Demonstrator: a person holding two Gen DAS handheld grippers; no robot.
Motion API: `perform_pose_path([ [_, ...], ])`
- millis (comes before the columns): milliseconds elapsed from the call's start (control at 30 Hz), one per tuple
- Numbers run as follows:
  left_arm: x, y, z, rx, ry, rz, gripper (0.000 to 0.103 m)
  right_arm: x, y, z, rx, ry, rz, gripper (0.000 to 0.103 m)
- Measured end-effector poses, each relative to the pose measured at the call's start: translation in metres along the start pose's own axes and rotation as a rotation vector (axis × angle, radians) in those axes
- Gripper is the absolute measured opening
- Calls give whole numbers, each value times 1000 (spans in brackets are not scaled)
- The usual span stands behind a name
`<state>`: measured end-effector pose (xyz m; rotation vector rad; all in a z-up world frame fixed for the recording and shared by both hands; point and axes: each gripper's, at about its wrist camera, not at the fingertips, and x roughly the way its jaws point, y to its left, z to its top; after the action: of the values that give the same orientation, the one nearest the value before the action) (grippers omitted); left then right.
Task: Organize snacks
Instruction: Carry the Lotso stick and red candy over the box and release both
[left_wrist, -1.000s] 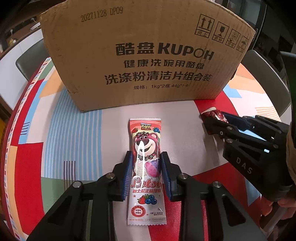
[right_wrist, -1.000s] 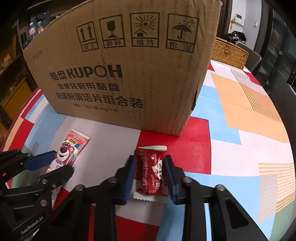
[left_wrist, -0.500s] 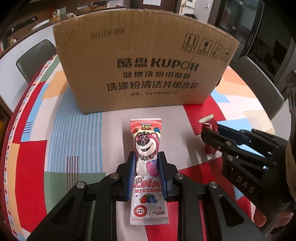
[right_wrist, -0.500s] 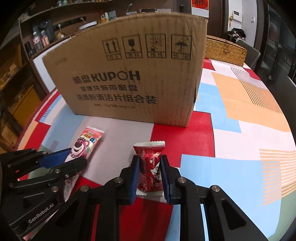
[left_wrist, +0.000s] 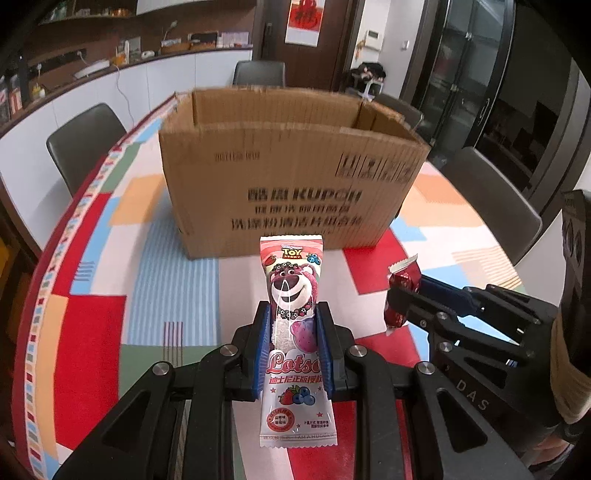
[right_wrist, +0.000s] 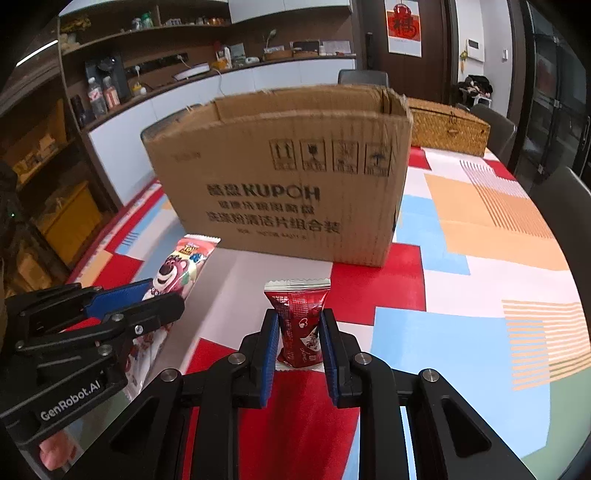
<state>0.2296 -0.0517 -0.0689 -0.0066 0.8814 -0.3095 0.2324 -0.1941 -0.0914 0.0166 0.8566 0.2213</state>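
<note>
Left wrist view: taken from behind the left gripper (left_wrist: 293, 345), faced forward at the cardboard box (left_wrist: 291, 184), near.
Right wrist view: taken from behind the right gripper (right_wrist: 298, 345), angled slightly leftward.
Shared: box (right_wrist: 280, 177), patterned tablecloth (right_wrist: 480, 229), each opposite gripper.

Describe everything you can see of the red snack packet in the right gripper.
The red snack packet is a small glossy foil-look pouch with crimped white ends and white print. It stands upright, top seal up, pinched at its middle between the blue pads of the right gripper, lifted off the table. From the left wrist view it hangs free; nothing else touches it.
</note>
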Motion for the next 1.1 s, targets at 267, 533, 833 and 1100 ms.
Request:
perform_pose_path([
  [267,-33,-4,14,22,-95,0,24,-32,6,12,-7,-83,5,24],
  [533,-61,-4,38,40,-192,14,24,-58,10,33,-17,-171,8,24],
  [833,-79,-1,65,50,-263,23,24,-76,16,61,-39,-250,6,24],
  [1100,-81,4,97,53,-295,22,24,-85,13,93,-51,-301,-12,24],
])
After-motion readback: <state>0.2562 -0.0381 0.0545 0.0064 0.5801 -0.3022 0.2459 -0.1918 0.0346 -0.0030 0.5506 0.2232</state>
